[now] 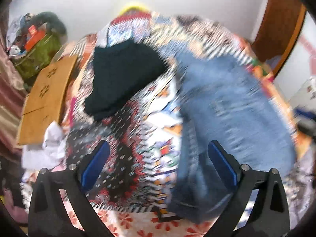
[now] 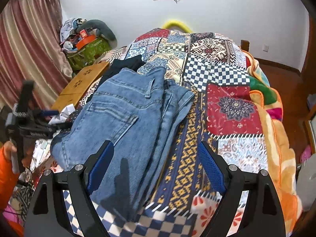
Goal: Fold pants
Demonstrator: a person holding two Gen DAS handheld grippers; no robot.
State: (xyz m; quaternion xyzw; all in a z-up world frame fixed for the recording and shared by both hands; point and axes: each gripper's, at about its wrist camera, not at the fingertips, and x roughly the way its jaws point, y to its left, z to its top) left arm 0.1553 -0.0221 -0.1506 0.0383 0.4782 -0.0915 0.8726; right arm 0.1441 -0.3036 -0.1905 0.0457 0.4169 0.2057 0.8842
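Patchwork bedspread under folded jeans; grippers apart.

No legible text anywhere.

We see a white wall behind a bed under a patchwork quilt, pink striped curtains at left, and reddish wooden floor at right.

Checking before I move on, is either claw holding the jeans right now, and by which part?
Nothing is held. The left claw and right claw both stand open above the folded jeans on the patchwork quilt, with no cloth pinched.
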